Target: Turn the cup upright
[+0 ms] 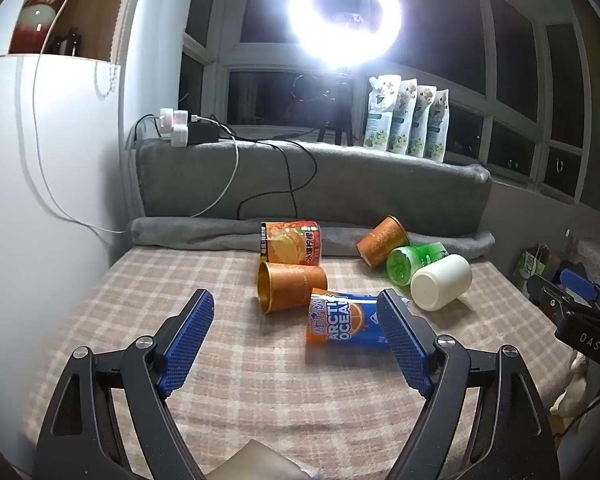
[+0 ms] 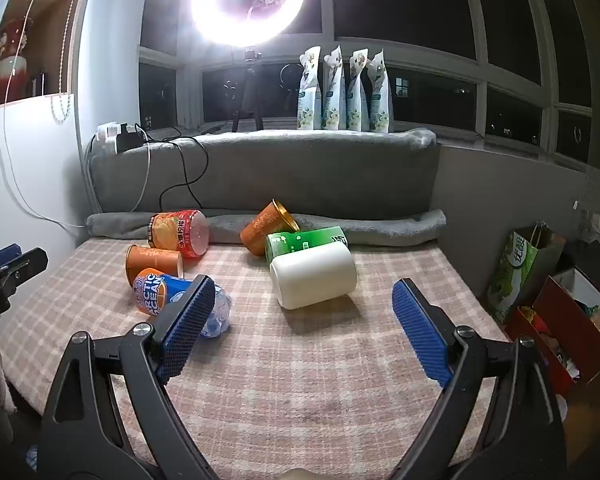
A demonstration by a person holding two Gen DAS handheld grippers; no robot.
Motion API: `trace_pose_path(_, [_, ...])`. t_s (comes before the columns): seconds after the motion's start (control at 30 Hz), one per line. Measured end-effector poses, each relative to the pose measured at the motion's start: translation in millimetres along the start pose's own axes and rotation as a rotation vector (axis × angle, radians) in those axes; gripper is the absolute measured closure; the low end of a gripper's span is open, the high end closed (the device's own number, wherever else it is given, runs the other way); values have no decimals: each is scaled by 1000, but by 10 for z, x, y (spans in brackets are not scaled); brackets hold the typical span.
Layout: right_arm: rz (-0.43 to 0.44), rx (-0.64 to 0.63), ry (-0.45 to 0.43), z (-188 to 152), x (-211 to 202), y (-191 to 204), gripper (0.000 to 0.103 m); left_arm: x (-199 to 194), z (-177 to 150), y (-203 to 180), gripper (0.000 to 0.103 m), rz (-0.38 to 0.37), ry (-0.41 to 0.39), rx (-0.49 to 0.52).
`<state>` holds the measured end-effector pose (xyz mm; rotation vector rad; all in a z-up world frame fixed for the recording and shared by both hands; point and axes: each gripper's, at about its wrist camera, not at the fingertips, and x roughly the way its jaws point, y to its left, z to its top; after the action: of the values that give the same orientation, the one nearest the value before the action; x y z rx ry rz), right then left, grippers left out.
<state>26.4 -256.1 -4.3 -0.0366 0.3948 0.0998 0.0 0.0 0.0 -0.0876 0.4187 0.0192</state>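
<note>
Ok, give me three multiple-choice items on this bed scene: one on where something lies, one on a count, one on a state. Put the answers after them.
1. Where does the white cup lie?
A. Directly in front of the green cup
B. On the windowsill
C. Inside the paper bag

2. How many pouches stand on the windowsill?
A. Two
B. Four
C. Six

3. How is the right gripper?
A. Shut on the white cup
B. Shut on nothing
C. Open, holding nothing

Answers: 1 A, the white cup rests on the plaid blanket against the green one. 2 B, four stand in a row. 3 C, its blue pads are spread wide with nothing between them.
</note>
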Motion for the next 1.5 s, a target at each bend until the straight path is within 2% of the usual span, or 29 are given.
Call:
trace_pose_path(0.5, [-4, 0, -13, -60, 19, 10, 10, -5, -6, 17, 20, -1, -3, -6])
trace_pose_path(0.8, [-6, 26, -19, 63, -52, -23, 10, -29, 26, 41, 20, 1, -4, -5])
trace_pose_path(1.23, [-11, 34, -26, 74, -59, -28, 10, -38, 41, 33, 20, -1, -6, -10])
trace_pose_path(1.37, [-10, 32, -29, 82, -63, -32, 5, -39, 41, 33, 20, -1, -7, -10])
trace_pose_path(1.5, [-12, 34, -33, 97, -81, -35, 4, -58, 61, 29, 20, -2, -5, -12])
